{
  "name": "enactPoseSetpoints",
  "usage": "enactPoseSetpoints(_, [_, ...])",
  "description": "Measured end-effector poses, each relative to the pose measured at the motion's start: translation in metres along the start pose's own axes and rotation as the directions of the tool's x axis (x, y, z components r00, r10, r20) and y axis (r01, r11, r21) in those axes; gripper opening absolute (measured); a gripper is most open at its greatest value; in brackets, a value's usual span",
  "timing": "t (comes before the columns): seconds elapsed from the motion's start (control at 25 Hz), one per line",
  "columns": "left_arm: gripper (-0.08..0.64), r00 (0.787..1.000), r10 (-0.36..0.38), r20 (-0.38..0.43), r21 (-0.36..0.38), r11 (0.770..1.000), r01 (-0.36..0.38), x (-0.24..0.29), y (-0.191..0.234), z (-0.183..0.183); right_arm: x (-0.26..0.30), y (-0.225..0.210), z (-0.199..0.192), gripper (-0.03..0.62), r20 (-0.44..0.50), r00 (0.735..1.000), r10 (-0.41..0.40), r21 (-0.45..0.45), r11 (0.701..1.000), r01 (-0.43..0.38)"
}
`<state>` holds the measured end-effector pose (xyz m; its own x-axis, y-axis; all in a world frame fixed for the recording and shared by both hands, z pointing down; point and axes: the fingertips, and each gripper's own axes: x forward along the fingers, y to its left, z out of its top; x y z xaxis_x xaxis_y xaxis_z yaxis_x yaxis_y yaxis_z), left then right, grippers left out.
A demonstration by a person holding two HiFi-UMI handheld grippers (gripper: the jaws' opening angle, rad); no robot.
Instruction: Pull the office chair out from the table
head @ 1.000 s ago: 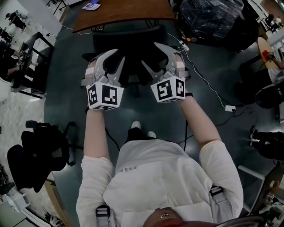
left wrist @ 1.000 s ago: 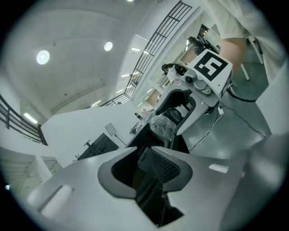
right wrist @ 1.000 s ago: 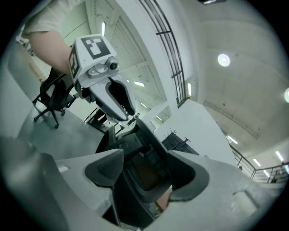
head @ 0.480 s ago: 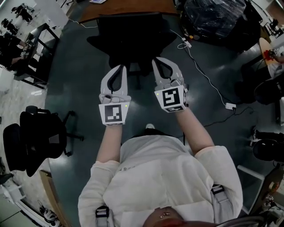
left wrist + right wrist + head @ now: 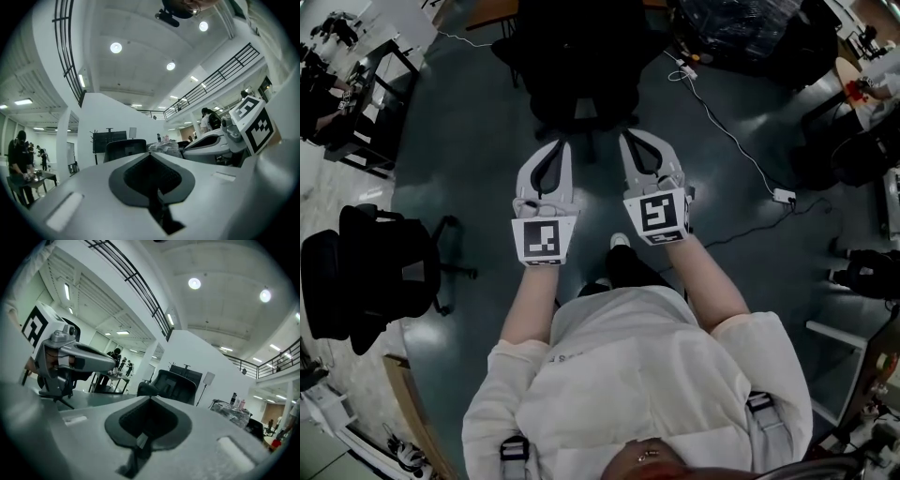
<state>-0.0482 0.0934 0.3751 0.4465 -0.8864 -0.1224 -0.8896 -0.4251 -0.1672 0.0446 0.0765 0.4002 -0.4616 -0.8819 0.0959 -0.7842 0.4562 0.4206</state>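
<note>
The black office chair (image 5: 577, 66) stands on the grey floor ahead of me, out from the brown table (image 5: 490, 13), of which only a sliver shows at the top edge. My left gripper (image 5: 564, 143) and right gripper (image 5: 624, 137) are side by side, both shut and empty, a short way back from the chair's base. Neither touches the chair. In the left gripper view the chair's back (image 5: 124, 149) rises beyond the shut left gripper (image 5: 150, 154). The right gripper view shows the chair (image 5: 174, 385) past the shut right gripper (image 5: 150, 399).
A second black chair (image 5: 370, 281) stands at the left. A white cable and power strip (image 5: 785, 197) lie on the floor at the right. A dark wrapped bundle (image 5: 741, 28) sits at the top right. My feet (image 5: 619, 242) are just behind the grippers.
Both grippers were open at the chair's back; they have shut and drawn back toward me. The chair now sits farther from the table, and I have stepped back.
</note>
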Motion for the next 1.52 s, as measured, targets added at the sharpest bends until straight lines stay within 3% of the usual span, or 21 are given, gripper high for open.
enactPoseSetpoints(0.24, [0.017,0.998,-0.054,-0.019,-0.049,0.997,0.053,-0.06,-0.028,-0.004,-0.054,0.055,-0.007,-0.008,-0.033,0.999,0.024,0.001,1.0,-0.024])
enactPoseSetpoints(0.64, [0.017,0.997,-0.074,0.006,-0.118,0.99,0.074,-0.101,-0.046,0.007,-0.107,0.095,-0.017,-0.008,-0.055,0.997,0.048,0.045,0.998,-0.045])
enactPoseSetpoints(1.08, [0.017,0.994,-0.108,-0.017,-0.124,0.987,0.105,-0.094,-0.086,0.007,-0.136,0.059,-0.024,-0.009,-0.044,0.999,0.018,0.138,0.99,-0.012])
enactPoseSetpoints(1.52, [0.017,0.994,-0.103,-0.031,-0.073,0.992,0.1,-0.092,-0.079,0.005,-0.124,0.054,-0.004,-0.009,0.019,0.999,0.028,0.143,0.989,-0.03])
